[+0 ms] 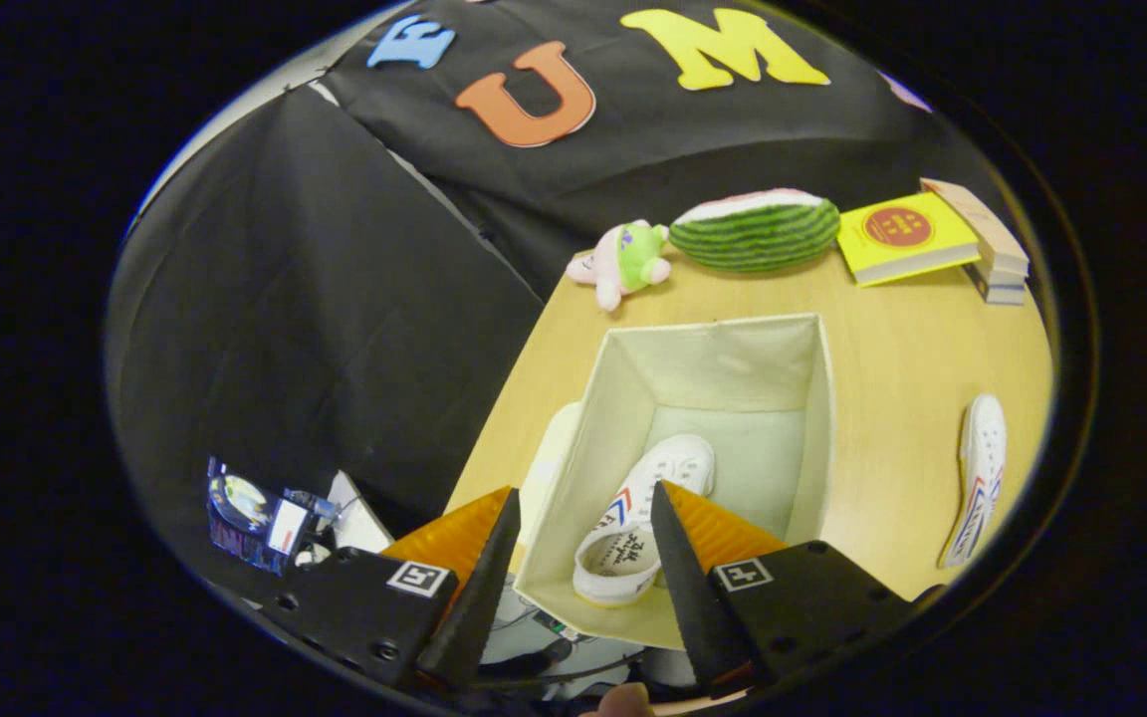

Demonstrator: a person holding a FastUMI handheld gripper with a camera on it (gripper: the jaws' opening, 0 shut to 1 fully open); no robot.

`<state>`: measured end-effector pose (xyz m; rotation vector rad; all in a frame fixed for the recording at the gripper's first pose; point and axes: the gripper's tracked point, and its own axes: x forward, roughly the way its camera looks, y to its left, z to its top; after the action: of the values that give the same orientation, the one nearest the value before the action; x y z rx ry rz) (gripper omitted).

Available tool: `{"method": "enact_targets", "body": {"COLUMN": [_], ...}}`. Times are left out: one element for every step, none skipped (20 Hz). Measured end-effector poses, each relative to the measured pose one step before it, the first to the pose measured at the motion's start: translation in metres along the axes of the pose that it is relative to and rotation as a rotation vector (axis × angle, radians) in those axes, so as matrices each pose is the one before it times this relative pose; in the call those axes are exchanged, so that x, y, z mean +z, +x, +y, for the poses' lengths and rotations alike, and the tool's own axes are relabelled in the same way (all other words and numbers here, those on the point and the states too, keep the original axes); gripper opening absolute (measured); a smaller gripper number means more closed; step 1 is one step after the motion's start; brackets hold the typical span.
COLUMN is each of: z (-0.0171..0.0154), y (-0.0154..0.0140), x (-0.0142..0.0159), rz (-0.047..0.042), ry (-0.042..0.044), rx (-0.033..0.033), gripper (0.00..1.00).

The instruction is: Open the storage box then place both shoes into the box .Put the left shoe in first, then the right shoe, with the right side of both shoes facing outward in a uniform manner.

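An open cream fabric storage box (822, 398) stands on the wooden table, its lid off. One white canvas shoe (638, 518) with red and blue stripes lies inside on the box floor, toe pointing away from me. The second white shoe (977, 478) lies on the table to the right of the box, apart from it. My gripper (583, 503) hovers above the near end of the box, open, its fingers spread with nothing between them; the shoe in the box shows below, between the fingers.
Beyond the box sit a pink-and-green plush toy (625, 261), a watermelon-shaped cushion (755, 231) and a stack of books (932, 239). The box's cream lid (546, 458) leans at its left side. The table's left edge (504, 398) drops off beside the box; clutter lies below it.
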<state>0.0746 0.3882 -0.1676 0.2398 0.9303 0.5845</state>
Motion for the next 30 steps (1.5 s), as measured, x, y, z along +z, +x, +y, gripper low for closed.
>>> {"method": "enact_targets", "body": {"z": [-0.00285, -0.00782, -0.00942, -0.01311, -0.01241, -0.01456, -0.01747, -0.02262, -0.023, -0.02109, -0.01683, -0.02085, -0.02294, -0.02239, -0.0184, -0.01421, -0.01362, -0.01453, -0.0146, -0.0129, -0.0095, -0.01064, -0.00982, -0.00784, -0.00777, -0.00757, -0.00444, -0.00216, -0.00131, -0.00117], "y": [-0.0084, -0.00904, -0.00909, -0.01036, -0.01007, -0.01059, -0.01022, -0.01034, -0.00879, -0.0071, -0.00712, -0.00648, -0.00223, -0.00291, -0.00067, 0.00197, 0.00267, 0.00796, 0.01098, 0.00999, 0.00781, 0.00943, 0.01044, 0.01052, 0.01095, 0.0102, 0.0095, 0.00877, 0.00694, 0.00778], "x": [0.00221, 0.00123, 0.0002, 0.00072, -0.00153, 0.00105, 0.00009, -0.00316, -0.0042, -0.00485, -0.00839, -0.00988, -0.00915, -0.00931, -0.00953, -0.01001, -0.01009, -0.00803, -0.0076, -0.00829, -0.00537, -0.00453, -0.00286, -0.00324, -0.00479, -0.00412, -0.00377, -0.0026, -0.00324, -0.00102], "rz": [-0.01603, -0.00982, -0.01618, -0.01175, -0.0135, -0.01137, -0.01026, 0.00005, -0.00241, 0.00534, 0.02098, 0.01541, 0.01794, 0.01729, 0.0192, 0.02667, 0.0251, 0.02725, 0.0281, 0.02645, 0.02458, 0.02116, 0.01852, 0.01731, 0.02262, 0.02039, 0.02425, 0.01728, 0.01591, 0.01041], "ry": [-0.02636, -0.04348, -0.03048, -0.03635, -0.02184, -0.01836, -0.01179, -0.02039, -0.00932, 0.00606, 0.00338, 0.01136, 0.00712, 0.01011, 0.01227, 0.00599, 0.00702, 0.00964, 0.00814, 0.01171, 0.01155, 0.01383, 0.00974, 0.00713, 0.00168, 0.00798, 0.00814, 0.00826, 0.00477, -0.00026], "rx": [-0.0177, -0.02676, -0.02773, -0.03886, -0.02748, -0.03018, -0.03456, -0.03821, -0.03683, -0.03089, -0.02055, -0.02557, -0.02864, -0.02514, -0.01561, 0.00187, 0.00153, -0.00908, -0.00893, -0.00828, -0.00298, -0.00444, -0.00153, -0.00034, -0.00205, 0.00034, 0.00616, 0.00923, 0.0072, 0.00903], "gripper": [0.82, 0.82, 0.82, 0.85, 0.86, 0.86, 0.86, 0.86, 0.86, 0.86, 0.86, 0.86, 0.86, 0.86, 0.86, 0.86, 0.86, 0.86, 0.86, 0.86, 0.86, 0.86, 0.86, 0.86, 0.86, 0.87, 0.86, 0.86, 0.86, 0.86]}}
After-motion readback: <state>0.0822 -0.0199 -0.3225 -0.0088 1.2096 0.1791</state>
